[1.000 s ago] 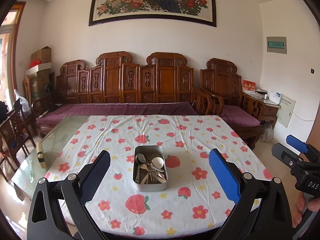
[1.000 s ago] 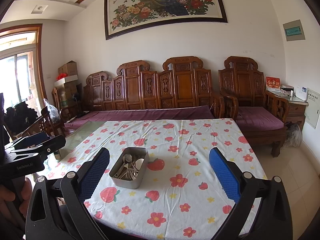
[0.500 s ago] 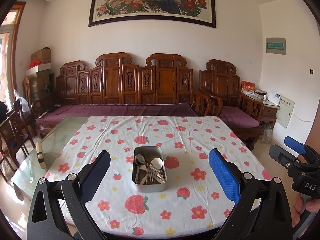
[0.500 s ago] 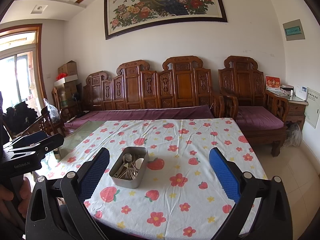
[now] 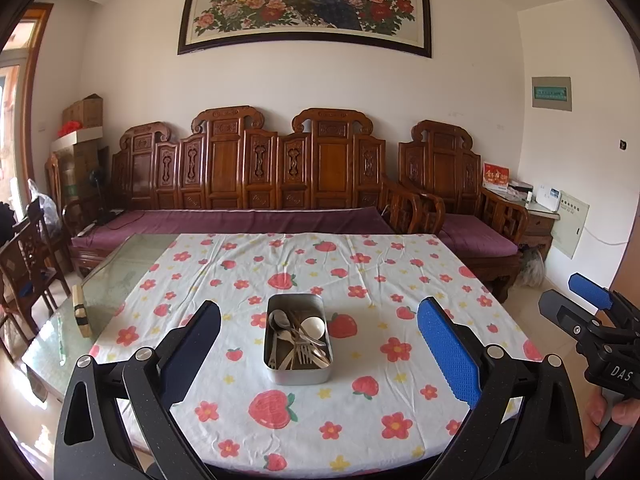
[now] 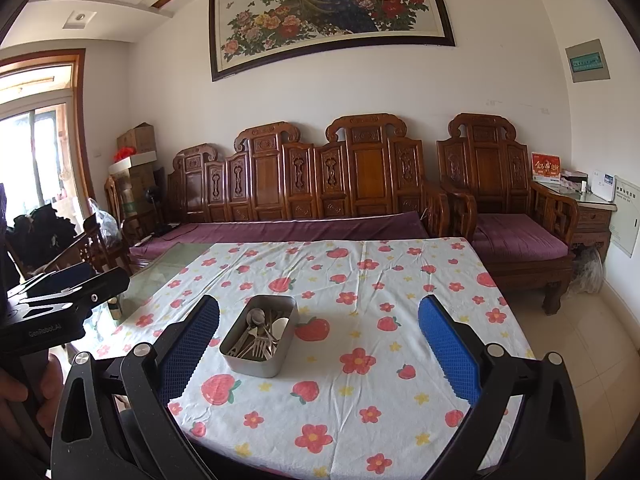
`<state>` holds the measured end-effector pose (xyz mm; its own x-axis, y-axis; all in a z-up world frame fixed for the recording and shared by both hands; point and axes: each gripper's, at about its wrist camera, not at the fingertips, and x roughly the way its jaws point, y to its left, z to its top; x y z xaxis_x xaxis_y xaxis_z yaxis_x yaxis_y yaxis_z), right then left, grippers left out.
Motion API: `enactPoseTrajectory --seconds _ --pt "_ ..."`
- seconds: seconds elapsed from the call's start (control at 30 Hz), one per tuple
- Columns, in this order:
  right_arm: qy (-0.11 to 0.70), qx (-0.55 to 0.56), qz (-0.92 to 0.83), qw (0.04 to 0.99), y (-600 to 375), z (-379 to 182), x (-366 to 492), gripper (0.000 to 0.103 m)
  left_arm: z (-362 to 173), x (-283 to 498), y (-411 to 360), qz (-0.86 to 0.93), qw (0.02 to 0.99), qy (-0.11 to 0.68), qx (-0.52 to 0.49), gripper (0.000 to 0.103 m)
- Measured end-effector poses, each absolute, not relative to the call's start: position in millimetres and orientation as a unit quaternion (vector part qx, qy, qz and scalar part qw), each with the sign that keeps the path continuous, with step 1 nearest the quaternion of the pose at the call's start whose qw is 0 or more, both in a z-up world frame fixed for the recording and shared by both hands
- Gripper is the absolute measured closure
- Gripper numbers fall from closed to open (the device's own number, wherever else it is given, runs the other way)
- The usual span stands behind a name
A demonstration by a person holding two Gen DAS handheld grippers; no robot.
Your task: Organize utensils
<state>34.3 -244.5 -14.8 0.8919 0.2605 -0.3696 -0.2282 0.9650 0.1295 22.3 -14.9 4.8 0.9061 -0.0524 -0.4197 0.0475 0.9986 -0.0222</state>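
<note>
tin [image 5: 298, 338] of jumbled utensils [image 5: 296, 340] lies lengthwise dead ahead of left gripper [image 5: 319, 344], nearer than right gripper [image 6: 319, 346]; both gape wide, empty.

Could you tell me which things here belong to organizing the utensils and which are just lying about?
For the job:
- metal tin
- spoons and forks piled loose in it
- left gripper and right gripper, both open

Lying about:
- wooden block on the glass tabletop
- flowered tablecloth
- wooden sofa
</note>
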Motion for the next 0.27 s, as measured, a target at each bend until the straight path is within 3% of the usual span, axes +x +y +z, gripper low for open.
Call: enactPoseTrajectory --seconds 0.27 --pt "0.196 0.042 0.125 0.972 -243.3 -13.7 34.2 0.003 9.8 20.2 -15.9 -0.026 0.976 0.214 -0.008 0.008"
